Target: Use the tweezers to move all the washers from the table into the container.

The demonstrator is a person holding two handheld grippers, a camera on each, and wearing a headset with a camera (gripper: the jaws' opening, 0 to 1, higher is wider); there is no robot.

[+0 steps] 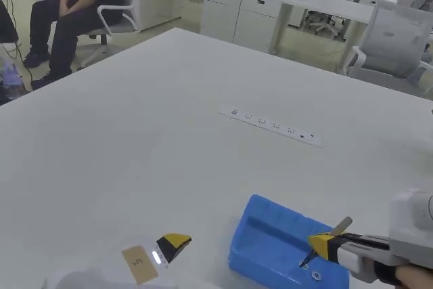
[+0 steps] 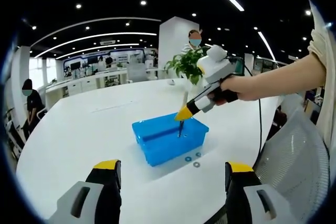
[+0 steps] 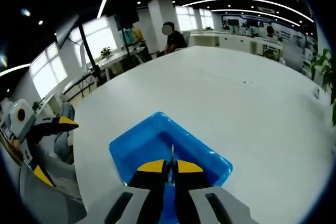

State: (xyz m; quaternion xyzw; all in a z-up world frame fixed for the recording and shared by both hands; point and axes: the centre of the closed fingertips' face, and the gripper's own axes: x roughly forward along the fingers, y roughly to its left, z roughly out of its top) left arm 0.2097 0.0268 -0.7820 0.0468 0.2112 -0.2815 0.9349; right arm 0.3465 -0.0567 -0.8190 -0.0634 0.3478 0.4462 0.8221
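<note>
Your right gripper [image 3: 170, 168]: white-grey housing, black jaws capped yellow, slotted grey jaw mounts. Black cable [image 2: 259, 124] hangs just behind it, cream short sleeve [image 2: 321, 45] further back. Your left gripper [image 2: 173, 166] matches it: same yellow caps, plus a tan label [image 1: 139, 264] with dark markings and a small white light [image 1: 157, 257]

no legible text anywhere, tan label [image 1: 139, 262] marks too blurred
</note>
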